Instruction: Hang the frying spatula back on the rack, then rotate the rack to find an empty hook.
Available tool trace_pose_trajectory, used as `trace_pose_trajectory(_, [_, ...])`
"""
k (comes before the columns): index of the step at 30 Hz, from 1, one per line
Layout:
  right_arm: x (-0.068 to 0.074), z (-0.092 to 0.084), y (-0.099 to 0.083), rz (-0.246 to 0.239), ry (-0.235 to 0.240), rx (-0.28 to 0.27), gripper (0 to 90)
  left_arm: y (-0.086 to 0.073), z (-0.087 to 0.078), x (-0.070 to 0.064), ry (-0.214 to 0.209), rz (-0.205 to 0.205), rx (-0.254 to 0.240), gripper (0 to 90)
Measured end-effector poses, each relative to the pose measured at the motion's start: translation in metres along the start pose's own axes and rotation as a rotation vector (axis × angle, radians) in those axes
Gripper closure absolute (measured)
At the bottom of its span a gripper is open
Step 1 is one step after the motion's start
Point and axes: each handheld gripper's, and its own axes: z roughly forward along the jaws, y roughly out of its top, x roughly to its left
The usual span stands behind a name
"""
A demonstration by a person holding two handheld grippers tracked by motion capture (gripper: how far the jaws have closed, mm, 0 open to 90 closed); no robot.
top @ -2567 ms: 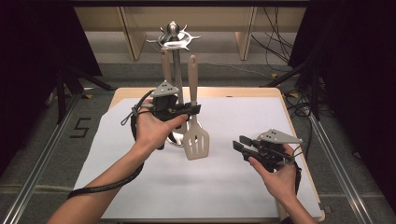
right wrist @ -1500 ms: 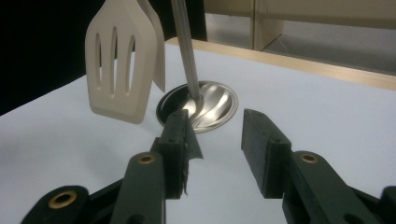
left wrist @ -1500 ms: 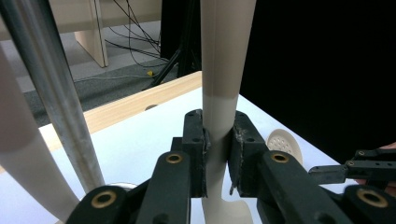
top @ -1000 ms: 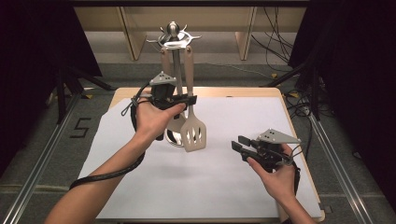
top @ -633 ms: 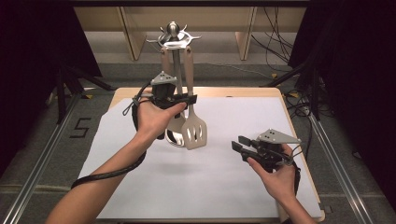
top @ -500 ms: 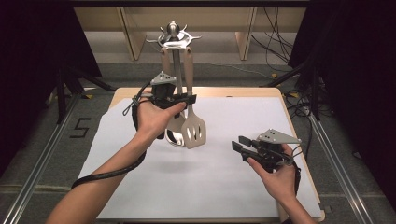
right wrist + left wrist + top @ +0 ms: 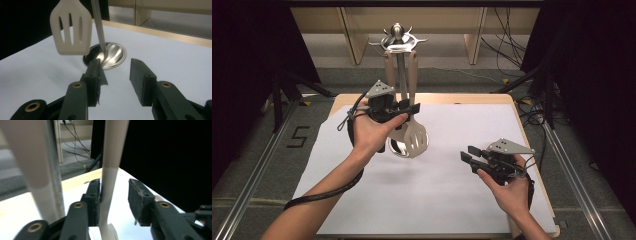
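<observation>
We see the left tool point(image 7: 408, 107) at the rack point(image 7: 398, 42) on the far side of the tabletop point(image 7: 522, 112), about the handle of the hanging spatula point(image 7: 413, 140). Its jaws have just been opening: in the left gripper view the handle point(image 7: 110, 182) lies against one pad while the other pad stands clear. The right tool point(image 7: 468, 156) rests near the right edge, jaws apart and empty, pointing left toward the rack's round base point(image 7: 112, 55).
</observation>
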Motion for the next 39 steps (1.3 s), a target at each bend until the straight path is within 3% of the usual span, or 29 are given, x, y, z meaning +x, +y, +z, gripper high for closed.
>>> trace_pose_trajectory(1, [-0.001,-0.002,0.001,0.009,0.019,0.021,61.6,-0.002,-0.008,0.001,0.004,0.016,-0.010,58.1])
trace_pose_trajectory(4, [-0.002,-0.003,0.001,0.003,0.005,0.027,61.7,-0.004,-0.017,0.001,0.000,0.014,-0.025,55.7])
trace_pose_trajectory(6, [0.000,-0.002,0.000,0.030,0.007,0.033,61.6,-0.005,-0.023,0.002,-0.002,0.016,-0.042,55.7])
trace_pose_trajectory(8, [-0.003,-0.002,-0.001,0.010,0.002,0.031,61.6,-0.005,-0.027,0.002,-0.002,0.017,-0.048,55.2])
trace_pose_trajectory(9, [0.000,-0.003,-0.001,0.050,0.002,0.047,61.6,-0.006,-0.029,0.002,-0.002,0.020,-0.049,55.0])
trace_pose_trajectory(10, [-0.004,-0.002,-0.001,0.004,-0.003,0.033,61.6,-0.006,-0.030,0.002,-0.001,0.021,-0.050,54.9])
trace_pose_trajectory(13, [-0.005,-0.001,-0.002,0.009,0.004,0.032,61.6,-0.007,-0.033,0.003,0.002,0.020,-0.054,55.4])
trace_pose_trajectory(16, [-0.006,-0.004,-0.001,0.000,-0.011,0.038,61.8,-0.007,-0.036,0.005,0.003,0.015,-0.056,59.1])
trace_pose_trajectory(18, [-0.003,-0.004,-0.002,0.054,-0.004,0.031,62.1,-0.006,-0.037,0.007,0.002,0.003,-0.056,62.7])
trace_pose_trajectory(20, [-0.009,-0.005,-0.002,-0.001,-0.022,0.020,62.9,-0.005,-0.038,0.009,0.009,-0.006,-0.059,66.3])
trace_pose_trajectory(25, [-0.007,-0.008,-0.002,0.060,-0.048,0.064,67.9,-0.004,-0.041,0.013,0.014,-0.028,-0.073,74.7])
trace_pose_trajectory(27, [-0.012,-0.006,-0.003,0.012,-0.054,0.045,70.4,-0.004,-0.043,0.015,0.023,-0.029,-0.078,77.1])
trace_pose_trajectory(34, [-0.012,-0.009,-0.001,0.033,-0.088,0.104,80.3,0.000,-0.048,0.017,0.037,-0.034,-0.101,88.1])
trace_pose_trajectory(35, [-0.009,-0.009,-0.001,0.066,-0.097,0.116,80.4,0.002,-0.049,0.017,0.040,-0.032,-0.107,88.8])
trace_pose_trajectory(37, [-0.013,-0.007,0.000,0.029,-0.092,0.091,80.3,0.004,-0.050,0.017,0.037,-0.035,-0.118,88.9])
trace_pose_trajectory(38, [-0.011,-0.008,0.001,0.059,-0.095,0.115,80.3,0.007,-0.051,0.017,0.038,-0.032,-0.127,88.9])
trace_pose_trajectory(39, [-0.012,-0.007,0.001,0.044,-0.097,0.114,80.3,0.009,-0.051,0.016,0.039,-0.030,-0.133,88.9])
